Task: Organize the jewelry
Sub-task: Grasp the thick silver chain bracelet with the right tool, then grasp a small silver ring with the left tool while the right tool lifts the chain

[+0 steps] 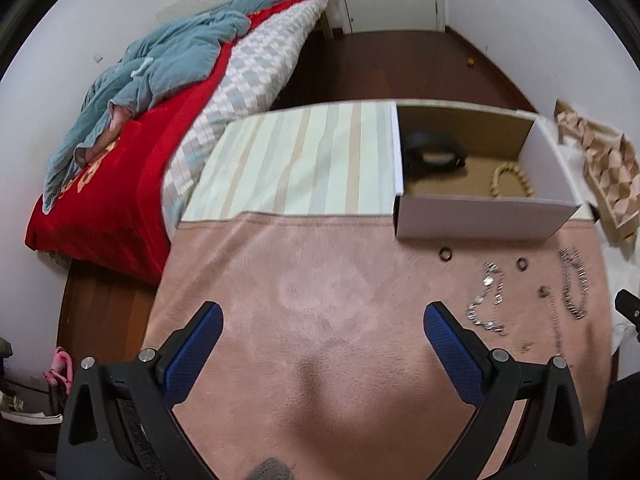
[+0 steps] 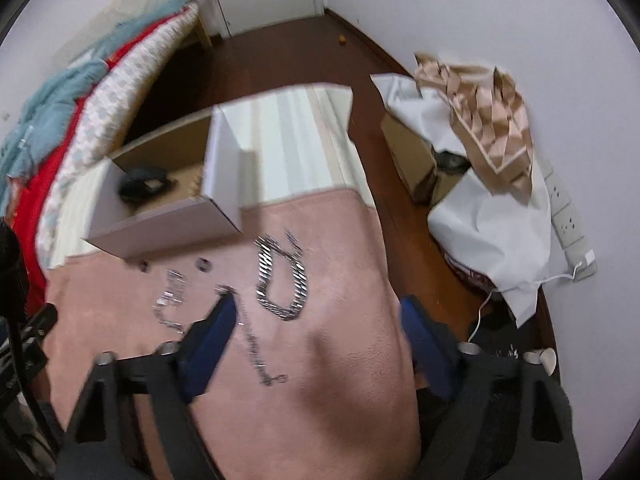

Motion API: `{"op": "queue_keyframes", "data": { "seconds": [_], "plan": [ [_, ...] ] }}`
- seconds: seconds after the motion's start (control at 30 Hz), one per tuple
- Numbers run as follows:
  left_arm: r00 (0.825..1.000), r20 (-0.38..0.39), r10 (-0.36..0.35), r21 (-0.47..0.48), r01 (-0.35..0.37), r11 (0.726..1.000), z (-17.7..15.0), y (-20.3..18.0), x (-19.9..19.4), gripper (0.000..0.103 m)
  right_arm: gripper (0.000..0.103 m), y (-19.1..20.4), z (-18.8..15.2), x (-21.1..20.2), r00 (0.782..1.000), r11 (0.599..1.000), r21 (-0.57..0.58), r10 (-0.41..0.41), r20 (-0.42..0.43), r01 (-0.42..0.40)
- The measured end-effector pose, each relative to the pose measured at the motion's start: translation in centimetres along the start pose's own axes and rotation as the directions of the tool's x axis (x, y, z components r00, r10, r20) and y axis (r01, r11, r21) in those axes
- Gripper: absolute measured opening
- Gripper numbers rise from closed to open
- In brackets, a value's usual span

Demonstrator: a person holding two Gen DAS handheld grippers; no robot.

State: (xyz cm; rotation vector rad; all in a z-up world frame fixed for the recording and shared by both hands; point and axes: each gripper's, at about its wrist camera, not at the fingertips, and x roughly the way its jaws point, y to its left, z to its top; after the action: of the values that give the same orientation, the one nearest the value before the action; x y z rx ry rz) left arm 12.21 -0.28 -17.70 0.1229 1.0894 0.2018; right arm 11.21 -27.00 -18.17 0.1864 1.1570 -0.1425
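Observation:
An open white cardboard box (image 1: pixel 480 216) (image 2: pixel 160 236) stands on the pink cloth (image 1: pixel 340 280) and holds a black band (image 1: pixel 434 156) and a beige bead bracelet (image 1: pixel 512 182). In front of it on the cloth lie two small dark rings (image 1: pixel 445 255) (image 1: pixel 522 265), a silver charm bracelet (image 1: pixel 486 300) (image 2: pixel 170 296), a wide silver link bracelet (image 1: pixel 576 284) (image 2: pixel 282 276) and a thin chain (image 2: pixel 256 356). My left gripper (image 1: pixel 322 320) is open and empty, left of the jewelry. My right gripper (image 2: pixel 316 312) is open and empty, its left finger (image 2: pixel 218 320) over the thin chain.
The cloth covers a small table with a striped far end (image 1: pixel 304 160). A bed with red and blue covers (image 1: pixel 120 140) is at the left. At the right stand a box with white cloth and a patterned scarf (image 2: pixel 480 120), and a power strip (image 2: pixel 568 220) on the wall.

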Motion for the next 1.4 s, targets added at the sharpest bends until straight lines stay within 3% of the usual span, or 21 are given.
{"op": "queue_keyframes", "data": {
  "seconds": [0.3,0.37,0.47,0.5,0.53,0.73,0.97,1.1,1.37,1.4],
  "plan": [
    [0.997,-0.081,0.001,0.008,-0.001,1.000,-0.3,-1.1,4.0,0.103,0.062,1.1,0.2,6.4,0.998,0.998,-0.054,-0.018,-0.065,0.015],
    [0.996,-0.090,-0.001,0.016,0.003,1.000,-0.2,-1.4,4.4,0.103,0.053,1.7,0.4,7.6,0.996,0.996,-0.077,-0.044,-0.074,0.038],
    [0.995,-0.102,-0.012,0.030,0.016,0.999,-0.1,-1.8,4.8,0.103,0.028,2.7,0.4,7.7,0.998,0.991,-0.125,-0.060,-0.037,0.055],
    [0.994,-0.105,-0.022,0.034,0.025,0.999,-0.1,-2.1,4.9,0.103,0.012,3.1,0.4,7.6,0.998,0.989,-0.140,-0.062,-0.032,0.057],
    [0.994,-0.107,-0.028,0.038,0.032,0.999,0.0,-2.3,4.9,0.103,0.008,3.3,0.5,7.6,0.998,0.987,-0.151,-0.061,-0.033,0.056],
    [0.987,-0.101,-0.128,0.079,0.136,0.988,0.7,-5.6,3.9,0.102,0.008,1.7,0.5,6.7,0.999,0.995,-0.093,-0.029,-0.025,0.027],
    [0.949,-0.162,-0.272,0.168,0.298,0.940,0.9,-12.4,4.0,0.102,0.008,-1.5,0.8,5.3,1.000,1.000,0.002,-0.023,-0.004,0.023],
    [0.938,-0.180,-0.296,0.214,0.331,0.919,0.7,-15.2,3.9,0.082,0.008,-3.0,0.7,5.1,1.000,0.999,0.039,-0.026,-0.004,0.026],
    [0.936,-0.175,-0.304,0.283,0.344,0.895,1.3,-17.6,4.0,0.041,0.008,-4.8,0.8,5.5,1.000,0.996,0.083,-0.012,-0.013,0.013],
    [0.935,-0.173,-0.309,0.288,0.348,0.892,1.2,-17.7,3.9,0.032,0.008,-4.8,0.8,5.6,1.000,0.996,0.085,-0.011,-0.015,0.013]
  ]
}}
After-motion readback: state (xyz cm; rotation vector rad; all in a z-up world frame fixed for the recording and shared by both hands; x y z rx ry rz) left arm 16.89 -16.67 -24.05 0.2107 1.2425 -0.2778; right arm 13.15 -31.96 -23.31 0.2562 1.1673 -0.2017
